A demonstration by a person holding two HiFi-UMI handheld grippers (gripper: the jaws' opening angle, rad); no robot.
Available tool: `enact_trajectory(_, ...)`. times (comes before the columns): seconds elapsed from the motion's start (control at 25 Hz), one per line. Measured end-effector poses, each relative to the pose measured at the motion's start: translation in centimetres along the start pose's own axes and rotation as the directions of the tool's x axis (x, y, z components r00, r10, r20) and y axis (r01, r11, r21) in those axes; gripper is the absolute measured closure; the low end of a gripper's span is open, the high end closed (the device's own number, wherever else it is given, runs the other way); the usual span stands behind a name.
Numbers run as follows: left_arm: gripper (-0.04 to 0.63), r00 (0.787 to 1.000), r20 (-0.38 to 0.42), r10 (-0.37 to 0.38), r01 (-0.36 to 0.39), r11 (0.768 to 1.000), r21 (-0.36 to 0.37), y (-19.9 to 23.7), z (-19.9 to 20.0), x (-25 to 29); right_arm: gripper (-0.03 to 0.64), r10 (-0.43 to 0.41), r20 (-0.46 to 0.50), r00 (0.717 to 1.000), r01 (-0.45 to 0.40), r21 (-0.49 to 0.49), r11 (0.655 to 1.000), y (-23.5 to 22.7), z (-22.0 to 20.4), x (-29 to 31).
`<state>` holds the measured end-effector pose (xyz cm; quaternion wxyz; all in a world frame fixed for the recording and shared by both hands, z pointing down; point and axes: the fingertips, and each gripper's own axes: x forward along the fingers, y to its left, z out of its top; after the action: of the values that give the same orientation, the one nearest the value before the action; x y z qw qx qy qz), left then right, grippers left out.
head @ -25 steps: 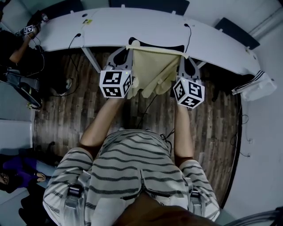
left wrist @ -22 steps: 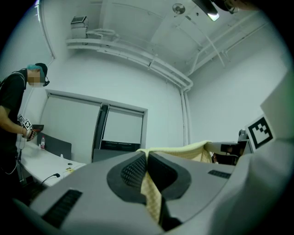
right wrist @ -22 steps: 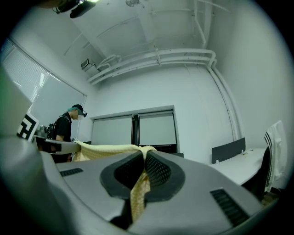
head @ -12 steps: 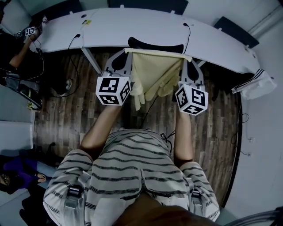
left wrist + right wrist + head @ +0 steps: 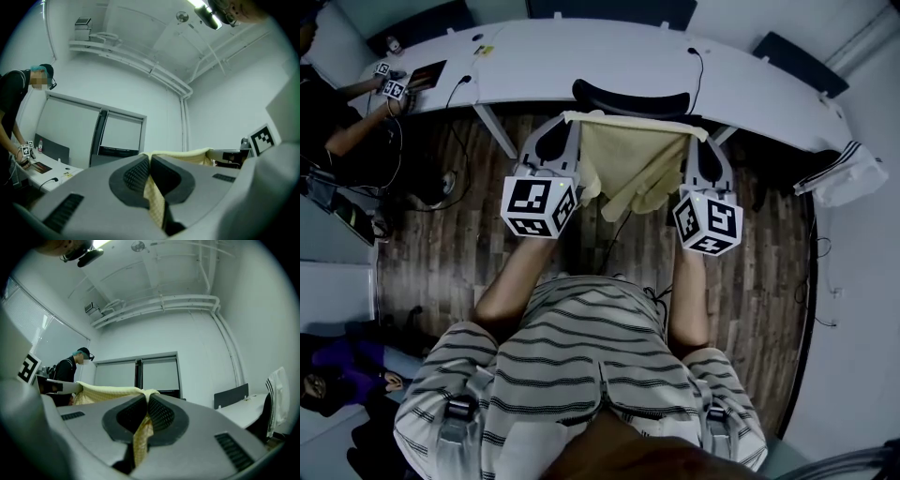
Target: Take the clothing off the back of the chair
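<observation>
A pale yellow garment (image 5: 630, 161) hangs stretched between my two grippers, just in front of the black chair back (image 5: 630, 97) and clear of it. My left gripper (image 5: 571, 120) is shut on the garment's left top corner. My right gripper (image 5: 700, 129) is shut on the right top corner. The sleeves dangle below the stretched edge. In the left gripper view the yellow cloth (image 5: 153, 200) is pinched between the dark pads. The right gripper view shows the cloth (image 5: 140, 437) clamped the same way, its top edge running off to the left.
A long white curved desk (image 5: 609, 61) stands behind the chair, with cables on it. A person (image 5: 337, 122) sits at its left end. A white striped cloth (image 5: 842, 178) lies on the right end. Wood floor lies below.
Both grippers have drawn back toward me and a little up with the garment. The chair back, earlier covered by the cloth's top edge, now shows bare behind it.
</observation>
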<state>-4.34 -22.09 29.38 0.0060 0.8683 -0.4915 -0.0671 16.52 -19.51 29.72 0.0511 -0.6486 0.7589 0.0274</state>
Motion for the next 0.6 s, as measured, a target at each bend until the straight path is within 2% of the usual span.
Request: enact_trajectory(0.6,0.571,1.0,-0.005,-0.01,0.01,1.0,0.003,-0.6,-0.4,-2.7,0.592,-0.008,-0.001,1.0,0.008,-0.02,1.0,1.5,-0.5,-3.0)
